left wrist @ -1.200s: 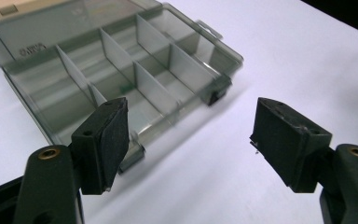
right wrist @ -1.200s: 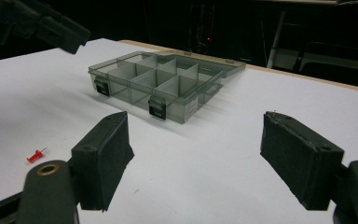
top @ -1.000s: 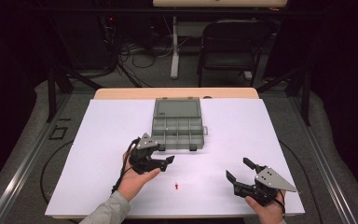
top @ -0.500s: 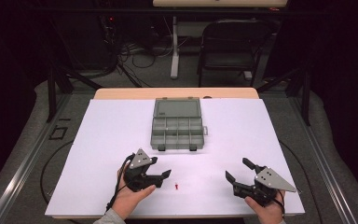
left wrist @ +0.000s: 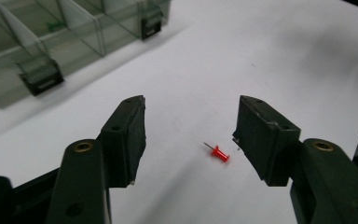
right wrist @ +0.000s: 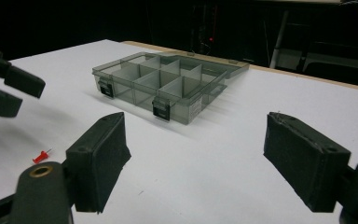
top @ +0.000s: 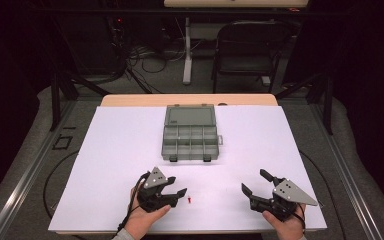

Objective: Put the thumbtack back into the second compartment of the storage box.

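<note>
A small red pushpin point(top: 190, 200) lies on its side on the white table sheet point(top: 115, 150), near the front edge. My left gripper point(top: 176, 185) hovers low just left of it, open; its jaws have just been closing. In the left gripper view the pushpin point(left wrist: 220, 153) lies between the two pads, nearer the right one point(left wrist: 261, 135), and neither pad touches it. My right gripper point(top: 254, 181) rests open and empty at the front right. From it I see the pushpin point(right wrist: 41, 157) and the left gripper point(right wrist: 9, 88) at far left.
A grey see-through compartment box point(top: 190, 142) stands mid-table with its lid point(top: 190, 116) folded back; a tiny green item point(left wrist: 53, 26) lies in one compartment. A black chair point(top: 250, 50) and cables are on the floor beyond the table.
The left gripper has come away from the box toward the front edge, sunk closer to the sheet beside the pushpin, and its jaws have narrowed. The right gripper has stayed put.
</note>
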`<state>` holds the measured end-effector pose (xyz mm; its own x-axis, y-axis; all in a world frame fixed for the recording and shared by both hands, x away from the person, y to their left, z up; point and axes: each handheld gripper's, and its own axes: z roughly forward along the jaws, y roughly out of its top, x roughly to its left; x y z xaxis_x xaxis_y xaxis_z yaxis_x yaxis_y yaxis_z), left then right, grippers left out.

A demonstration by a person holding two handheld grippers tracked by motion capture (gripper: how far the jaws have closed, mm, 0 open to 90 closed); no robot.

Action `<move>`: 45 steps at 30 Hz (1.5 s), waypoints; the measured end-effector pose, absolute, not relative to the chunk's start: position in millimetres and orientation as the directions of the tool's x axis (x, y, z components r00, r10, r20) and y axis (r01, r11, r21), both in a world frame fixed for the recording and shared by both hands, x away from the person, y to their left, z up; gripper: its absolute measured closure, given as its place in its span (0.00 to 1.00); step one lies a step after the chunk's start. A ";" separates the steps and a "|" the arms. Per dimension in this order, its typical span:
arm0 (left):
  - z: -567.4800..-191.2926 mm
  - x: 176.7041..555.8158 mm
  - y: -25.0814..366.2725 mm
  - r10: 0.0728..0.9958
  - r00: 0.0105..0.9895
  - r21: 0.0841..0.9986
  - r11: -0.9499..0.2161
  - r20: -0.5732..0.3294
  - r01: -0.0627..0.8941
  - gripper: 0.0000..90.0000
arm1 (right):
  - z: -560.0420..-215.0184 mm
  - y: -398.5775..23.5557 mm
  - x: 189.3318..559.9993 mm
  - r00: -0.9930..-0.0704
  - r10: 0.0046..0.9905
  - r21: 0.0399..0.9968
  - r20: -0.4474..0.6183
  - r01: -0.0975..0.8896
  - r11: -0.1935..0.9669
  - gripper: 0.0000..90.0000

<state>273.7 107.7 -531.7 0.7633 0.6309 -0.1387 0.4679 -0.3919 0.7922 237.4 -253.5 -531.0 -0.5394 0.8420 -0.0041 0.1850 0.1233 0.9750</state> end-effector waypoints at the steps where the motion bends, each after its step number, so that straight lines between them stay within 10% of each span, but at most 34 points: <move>1: -534.1 272.7 104.9 0.625 0.769 0.785 -0.406 -0.135 0.468 0.49 | -531.1 -253.5 237.4 -0.540 0.842 0.975 -0.004 0.186 0.123 0.23; 33: -565.0 267.8 80.3 0.643 0.755 0.727 -0.456 -0.131 0.514 0.93 | -530.7 -253.8 237.0 -0.548 0.836 0.973 -0.012 0.186 0.136 0.23; 45: -566.0 270.2 83.2 0.633 0.757 0.730 -0.440 -0.161 0.523 0.94 | -530.6 -253.7 237.2 -0.550 0.835 0.973 -0.017 0.183 0.141 0.23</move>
<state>270.2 83.2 -566.0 0.7573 0.6329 -0.1610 0.5232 -0.4405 0.7295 237.2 -253.7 -530.6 -0.5498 0.8351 -0.0174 0.1827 0.1406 0.9731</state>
